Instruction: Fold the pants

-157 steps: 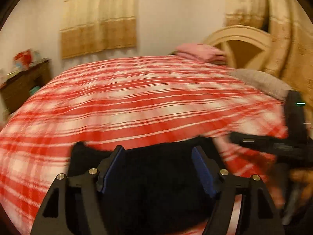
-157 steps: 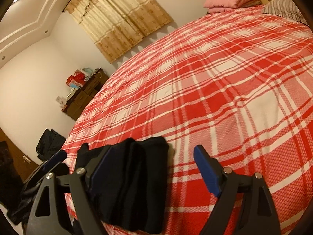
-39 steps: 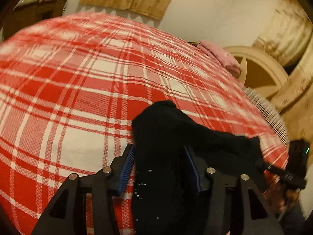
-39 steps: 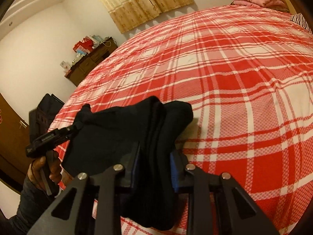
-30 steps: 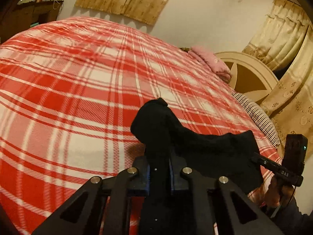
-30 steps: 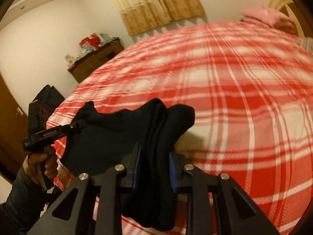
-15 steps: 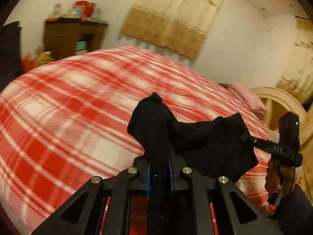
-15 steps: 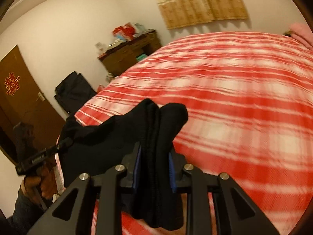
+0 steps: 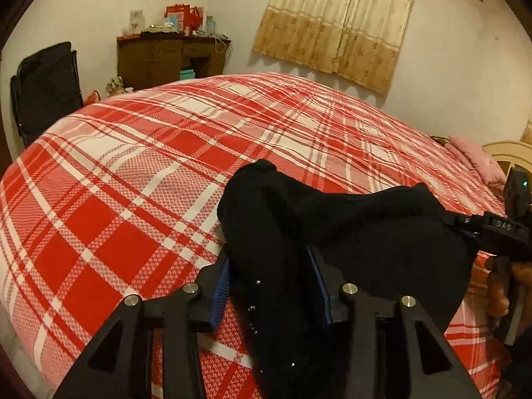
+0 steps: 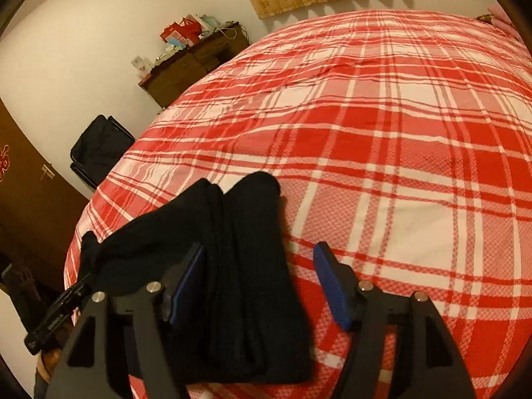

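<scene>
Now, step: I judge this as the set-down of the folded pants (image 10: 232, 266) on the bed (image 10: 399, 133), near its corner, so they lie flat and clear of the edge.
Pants: a dark, thick bundle, several layers stacked, one rounded end towards the middle of the bed; the rest runs back under both tools.
Left gripper (image 9: 271, 286): my jaws have just been opening; the blue pads stand apart on either side of the cloth, close to it but, as far as I can see, no longer pinching.
Right gripper (image 10: 257, 286): jaws have just been opening too, and wider; the right pad is clear of the fabric with blanket showing in the gap, the left pad sits just beside the fold.
Why both ends: I hold one side each so the fold keeps its shape while it comes down.
Risk: I think a pad could snag the top layer as I back out.
Background: a dresser (image 9: 166, 60) and a curtain (image 9: 339, 26) by the far wall.
</scene>
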Tool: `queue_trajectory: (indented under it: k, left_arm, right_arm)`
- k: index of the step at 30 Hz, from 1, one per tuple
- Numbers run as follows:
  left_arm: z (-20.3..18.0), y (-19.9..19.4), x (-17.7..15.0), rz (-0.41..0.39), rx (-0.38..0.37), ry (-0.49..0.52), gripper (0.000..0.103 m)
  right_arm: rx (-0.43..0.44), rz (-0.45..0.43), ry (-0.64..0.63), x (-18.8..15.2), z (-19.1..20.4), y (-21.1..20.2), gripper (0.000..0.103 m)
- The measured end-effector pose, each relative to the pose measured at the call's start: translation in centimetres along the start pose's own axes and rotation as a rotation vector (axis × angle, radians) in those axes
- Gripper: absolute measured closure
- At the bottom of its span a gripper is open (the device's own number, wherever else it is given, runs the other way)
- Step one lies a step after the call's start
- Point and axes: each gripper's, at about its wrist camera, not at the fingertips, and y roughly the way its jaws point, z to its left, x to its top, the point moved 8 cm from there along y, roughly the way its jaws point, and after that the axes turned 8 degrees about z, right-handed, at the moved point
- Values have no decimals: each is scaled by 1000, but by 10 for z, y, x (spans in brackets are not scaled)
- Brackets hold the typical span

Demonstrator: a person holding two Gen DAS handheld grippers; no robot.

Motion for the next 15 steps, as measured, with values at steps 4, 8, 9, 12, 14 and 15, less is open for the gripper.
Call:
queue_trajectory:
  k: [4, 8, 9, 12, 14, 15]
  left_arm:
    - [8, -12, -6, 0, 29, -36, 44]
    - [18, -27, -16, -10, 87, -47, 37]
    - [20, -30, -18, -7, 95, -51, 37]
    - [18, -40, -19, -7, 126, -53, 37]
    - [15, -45, -19, -6, 144, -42, 37]
    - [12, -48, -19, -5, 149, -35, 37]
  right_arm:
    - [-11, -13, 18, 2, 0, -7, 34]
    - [-71, -54, 42, 1, -15, -22, 30]
    - [-70, -61, 59, 0, -20, -26, 30]
    - [-55, -76, 105, -4, -32, -39, 30]
    - [-57, -88, 100, -9, -32, -49, 29]
    - [-57, -93, 93, -12, -31, -53, 28]
